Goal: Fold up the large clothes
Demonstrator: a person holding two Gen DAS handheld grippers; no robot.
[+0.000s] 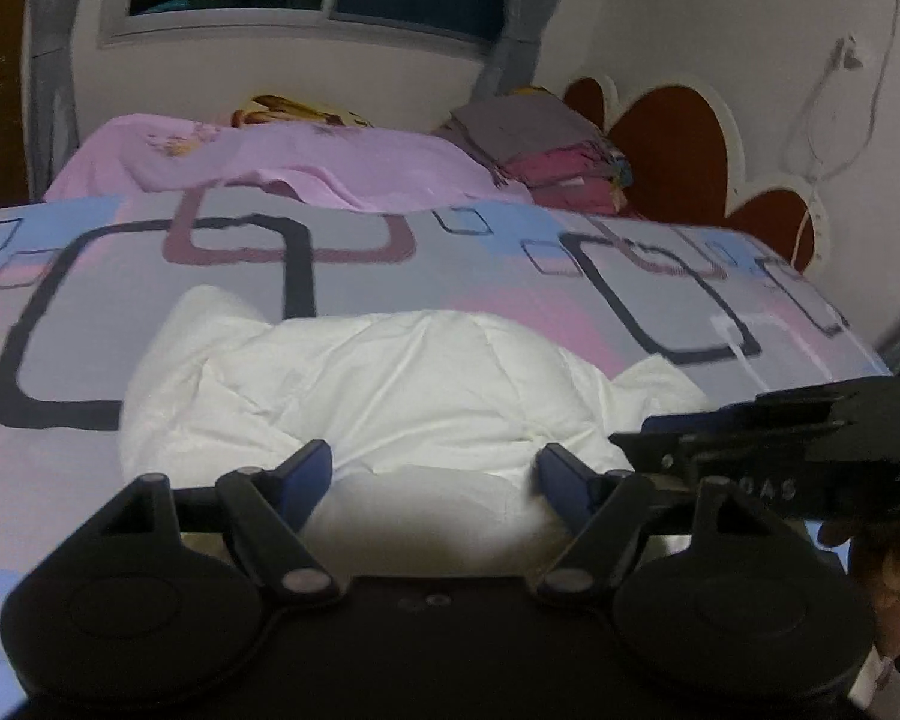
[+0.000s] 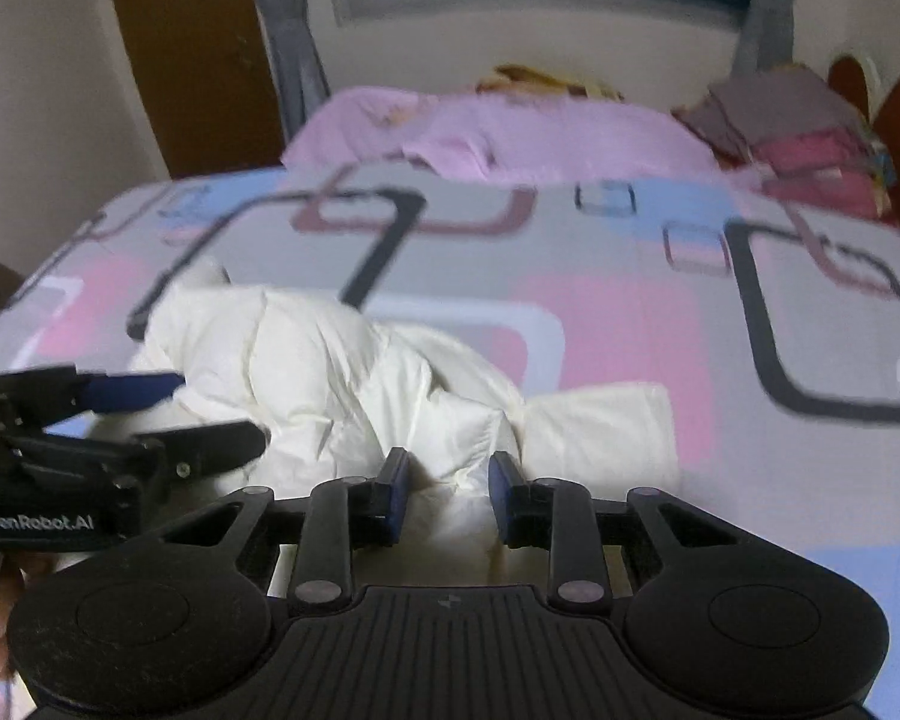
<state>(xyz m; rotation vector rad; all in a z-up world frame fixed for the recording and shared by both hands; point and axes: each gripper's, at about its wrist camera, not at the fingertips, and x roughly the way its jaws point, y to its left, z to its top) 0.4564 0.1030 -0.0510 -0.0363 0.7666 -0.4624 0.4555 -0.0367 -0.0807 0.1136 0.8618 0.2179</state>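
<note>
Left gripper (image 1: pixel 435 474) spread wide, fingers (image 1: pixel 306 477) apart over the near edge of a white garment (image 1: pixel 390 384) bunched on the patterned bedsheet (image 1: pixel 90 312), nothing pinched. Garment directly ahead, puffy and crumpled, one flap (image 2: pixel 600 426) trailing toward the right. Right gripper (image 2: pixel 447 489) narrower yet parted, tips just at the garment's near folds, gripping nothing. Further back, pink blanket (image 1: pixel 306 162), then folded stack (image 1: pixel 546 150).

White garment (image 1: pixel 354 396): soft, puffy quilted cloth with a faint sheen, creased. Bedsheet (image 1: pixel 120 300): smooth matt printed cloth. Left gripper (image 1: pixel 435 474) and right gripper (image 2: pixel 447 495): matt black plastic bodies; fingertip pads (image 2: pixel 397 480) blue and smooth. Pink blanket (image 1: pixel 306 162): soft matt cloth.
</note>
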